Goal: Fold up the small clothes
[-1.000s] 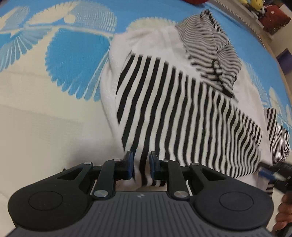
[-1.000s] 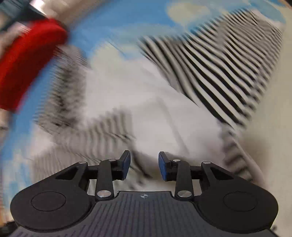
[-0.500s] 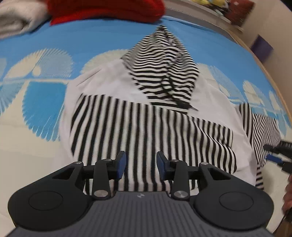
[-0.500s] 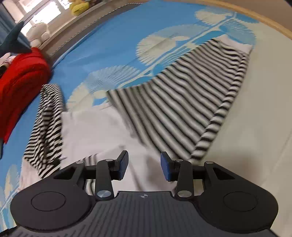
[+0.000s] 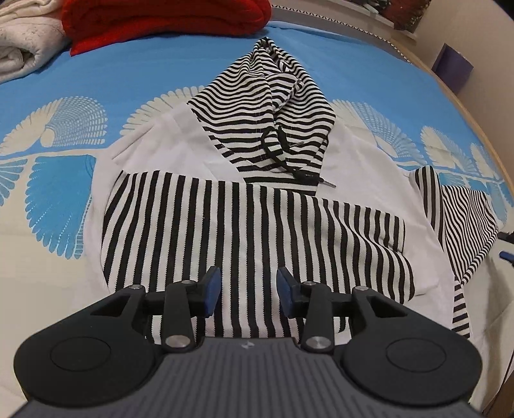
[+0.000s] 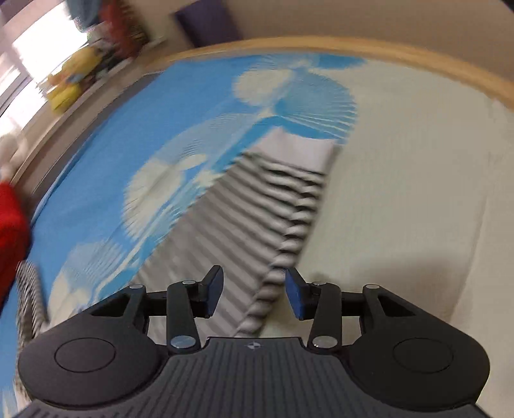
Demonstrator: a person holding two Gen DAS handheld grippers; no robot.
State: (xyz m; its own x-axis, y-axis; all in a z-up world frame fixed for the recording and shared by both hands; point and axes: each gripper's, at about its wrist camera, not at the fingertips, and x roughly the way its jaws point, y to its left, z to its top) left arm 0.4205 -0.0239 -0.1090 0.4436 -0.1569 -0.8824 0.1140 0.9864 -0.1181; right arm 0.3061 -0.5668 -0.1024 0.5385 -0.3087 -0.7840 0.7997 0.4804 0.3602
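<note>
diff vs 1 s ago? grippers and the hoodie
Left gripper let go of the folded sleeve and backed off, jaws now wider. Right gripper swung out to the other sleeve, jaws opening, nothing gripped. Hoodie, hood and red pile stayed put.

Left wrist view is sharp and evenly lit, pretty bright, with only soft shadows under the hoodie [image 5: 257, 205]. Right wrist view is smeared with motion blur, stripes gone mushy, window [image 6: 29, 54] glare blown out top left. Fisheye bends both edges.
</note>
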